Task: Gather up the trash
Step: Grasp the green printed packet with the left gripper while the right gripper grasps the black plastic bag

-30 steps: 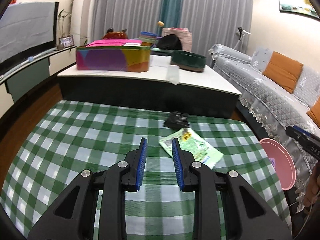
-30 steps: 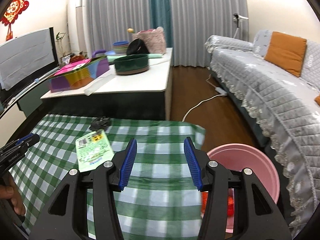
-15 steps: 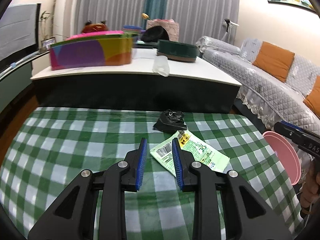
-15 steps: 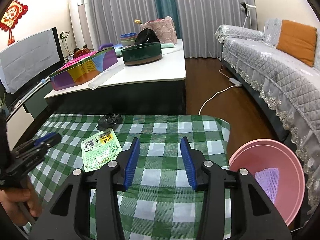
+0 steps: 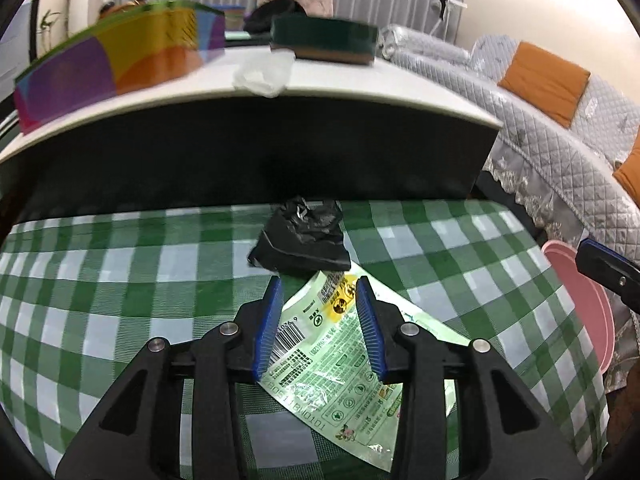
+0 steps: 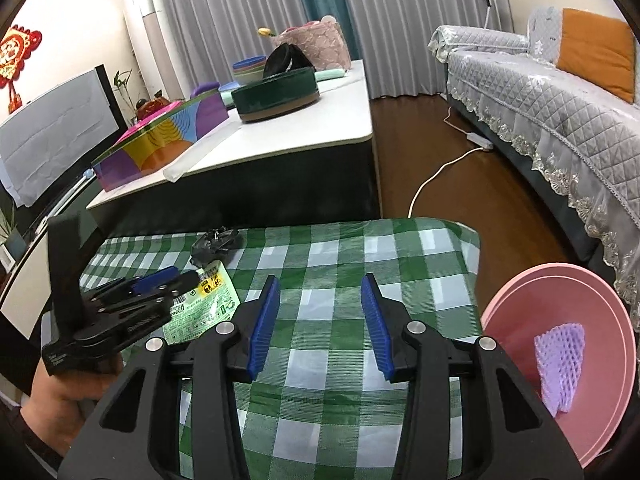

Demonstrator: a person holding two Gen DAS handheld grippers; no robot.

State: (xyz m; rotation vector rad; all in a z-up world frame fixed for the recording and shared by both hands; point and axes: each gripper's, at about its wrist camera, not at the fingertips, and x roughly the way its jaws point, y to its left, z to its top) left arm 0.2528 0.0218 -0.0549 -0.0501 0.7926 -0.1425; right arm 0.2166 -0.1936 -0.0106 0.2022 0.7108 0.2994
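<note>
Lying flat on the green checked cloth of the desk (image 5: 120, 280), a pale green wrapper (image 5: 332, 356) with a barcode and a yellow label sat with one corner just beside a crumpled black bag (image 5: 302, 236), which lay nearer the far edge. The left gripper (image 5: 318, 312) hung low over the wrapper, tilted downward, its blue pads (image 5: 266, 320) standing either side of the barcode end; its jaws were opening, and the pads did not press on the wrapper. From the right wrist view the same left gripper (image 6: 170, 280) showed at the left, held in a hand (image 6: 68, 396), its tips over the wrapper (image 6: 200, 304). The right gripper (image 6: 320, 316) hovered spread apart over bare cloth, with nothing between its pads. Off the desk's right side stood a pink basin (image 6: 560, 360) with a purple foam net (image 6: 560, 364) inside it. Behind the desk ran a white-topped low table (image 6: 312, 132) carrying a colourful box (image 6: 160, 144) and a dark green round tin (image 6: 276, 94), with a grey sofa (image 6: 560, 112) along the right.
</note>
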